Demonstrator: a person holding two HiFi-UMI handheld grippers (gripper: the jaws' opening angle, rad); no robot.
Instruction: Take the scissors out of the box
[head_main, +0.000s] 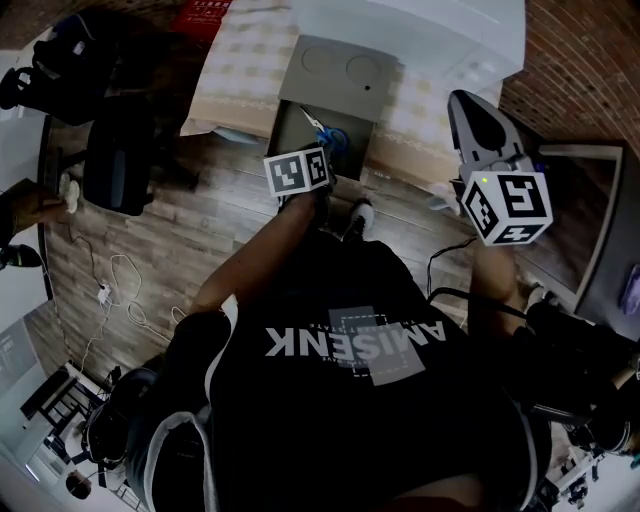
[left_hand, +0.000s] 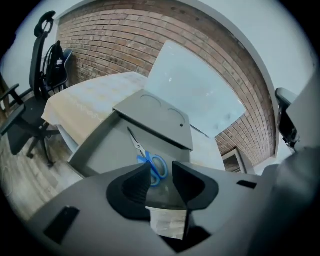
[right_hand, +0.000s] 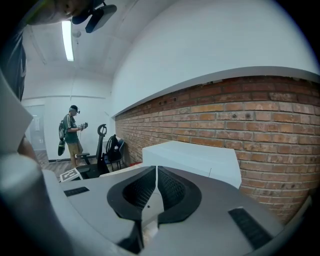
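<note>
Just over the box (left_hand: 92, 142)
Left gripper (left_hand: 161, 168) jaws apart, scissors (left_hand: 145, 155) on the box floor beyond them; right gripper (right_hand: 156, 170) closed, empty

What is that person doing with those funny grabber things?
A person holds a gripper in each hand. The left gripper hangs over an open grey box on the table, jaws apart, aimed at the blue-handled scissors lying inside. It hasn't grabbed them yet. The right gripper is shut and empty, off to the side, pointing toward a brick wall.
</note>
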